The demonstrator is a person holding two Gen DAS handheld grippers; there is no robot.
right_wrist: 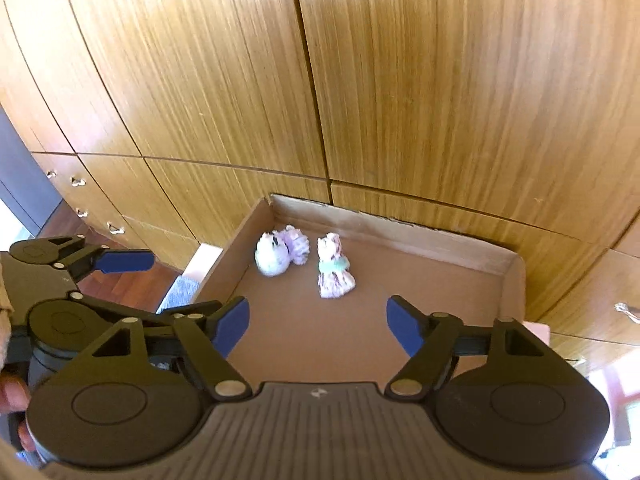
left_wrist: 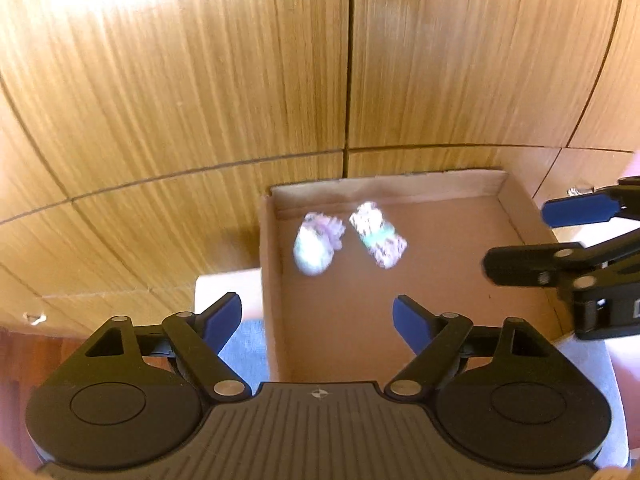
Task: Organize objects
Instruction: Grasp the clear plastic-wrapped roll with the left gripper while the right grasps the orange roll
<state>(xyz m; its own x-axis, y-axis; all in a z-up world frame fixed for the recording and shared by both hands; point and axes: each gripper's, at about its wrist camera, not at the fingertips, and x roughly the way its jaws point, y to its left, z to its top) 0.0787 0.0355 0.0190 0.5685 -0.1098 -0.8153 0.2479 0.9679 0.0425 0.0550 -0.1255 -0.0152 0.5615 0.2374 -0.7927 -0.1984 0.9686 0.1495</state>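
Observation:
Two small toy figures lie in a shallow cardboard box [right_wrist: 516, 276] near its far left corner. The left figure [right_wrist: 280, 255] is white and lilac, lying on its side. The right figure [right_wrist: 335, 268] wears a purple patterned dress with a teal band. Both also show, blurred, in the left wrist view: the left figure [left_wrist: 316, 249] and the right figure [left_wrist: 378, 240] in the box [left_wrist: 269, 280]. My left gripper [left_wrist: 318, 322] is open and empty above the box's near left part. My right gripper [right_wrist: 318, 320] is open and empty above the box's near middle, and it shows in the left wrist view [left_wrist: 524, 238].
Wooden cabinet doors [right_wrist: 400, 80] rise right behind the box. Drawers with metal handles [right_wrist: 114, 227] stand at the left. A pale block [left_wrist: 228, 292] and grey cloth [right_wrist: 180, 296] lie beside the box's left wall, above a red wood floor [right_wrist: 124, 284].

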